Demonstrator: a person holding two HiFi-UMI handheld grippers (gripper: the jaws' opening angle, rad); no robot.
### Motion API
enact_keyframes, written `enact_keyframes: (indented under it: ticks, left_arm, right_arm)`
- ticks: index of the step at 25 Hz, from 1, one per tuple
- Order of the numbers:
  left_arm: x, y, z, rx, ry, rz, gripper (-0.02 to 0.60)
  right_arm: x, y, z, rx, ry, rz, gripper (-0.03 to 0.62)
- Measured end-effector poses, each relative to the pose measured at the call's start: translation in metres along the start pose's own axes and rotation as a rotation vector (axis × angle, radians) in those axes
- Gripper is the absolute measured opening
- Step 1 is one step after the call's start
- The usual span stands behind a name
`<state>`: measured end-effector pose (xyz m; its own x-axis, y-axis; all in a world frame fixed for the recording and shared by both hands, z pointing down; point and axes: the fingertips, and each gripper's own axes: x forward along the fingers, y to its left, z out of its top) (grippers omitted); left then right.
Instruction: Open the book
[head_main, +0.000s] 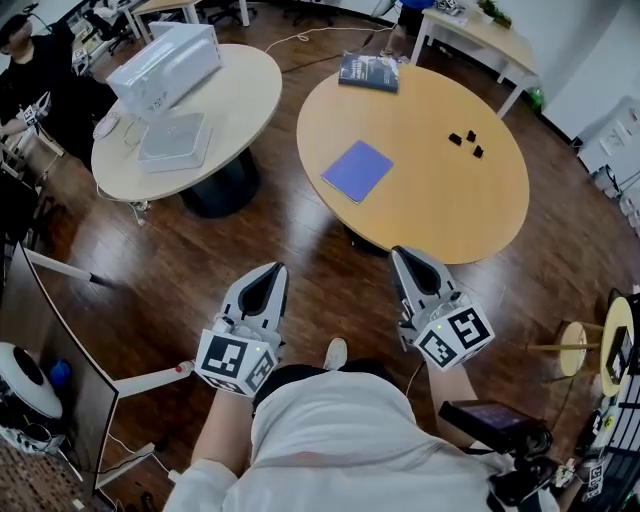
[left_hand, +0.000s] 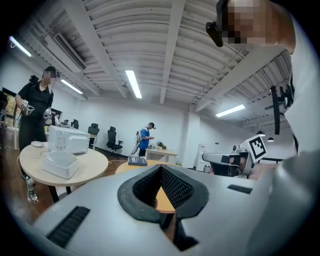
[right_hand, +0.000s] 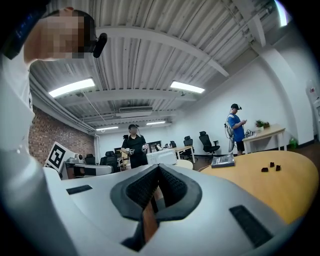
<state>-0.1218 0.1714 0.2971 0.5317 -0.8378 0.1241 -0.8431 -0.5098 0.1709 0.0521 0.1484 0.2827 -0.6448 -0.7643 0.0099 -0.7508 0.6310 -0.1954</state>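
Note:
A closed purple book (head_main: 357, 170) lies flat on the round wooden table (head_main: 440, 200), near its left side. A darker book (head_main: 369, 72) rests at that table's far edge; it also shows in the left gripper view as the dark book (left_hand: 137, 160) and in the right gripper view (right_hand: 223, 160). My left gripper (head_main: 270, 272) and right gripper (head_main: 405, 255) hang close to my body over the floor, short of the table. Both are shut on nothing: the left gripper's (left_hand: 160, 167) jaws meet at the tips, as do the right gripper's (right_hand: 157, 167).
Several small black pieces (head_main: 466, 140) sit on the book table's right side. A second round table (head_main: 240, 110) at the left carries white boxes (head_main: 165, 68). A person in black (head_main: 35, 60) stands at the far left. A monitor (head_main: 50, 370) and gear flank me.

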Motion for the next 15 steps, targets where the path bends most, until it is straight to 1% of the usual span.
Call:
enact_keyframes:
  ticks: [3,6,11,15]
  left_arm:
    - [0.021,-0.002,0.000,0.001,0.012,0.003,0.011]
    - [0.034,0.000,-0.002,0.010,0.032,0.006,0.009]
    - [0.048,0.022,-0.005,-0.011,0.041,0.019,0.011]
    - [0.073,0.044,-0.003,-0.019,0.035,-0.013,0.011]
  right_arm:
    - [0.006,-0.021,-0.001,0.009,0.005,0.005,-0.003]
    - [0.013,-0.034,-0.008,0.032,0.012,0.007,-0.003]
    - [0.030,-0.042,-0.017,0.047,0.030,-0.004,-0.003]
    - [0.049,-0.057,-0.017,0.038,0.032,-0.043,-0.003]
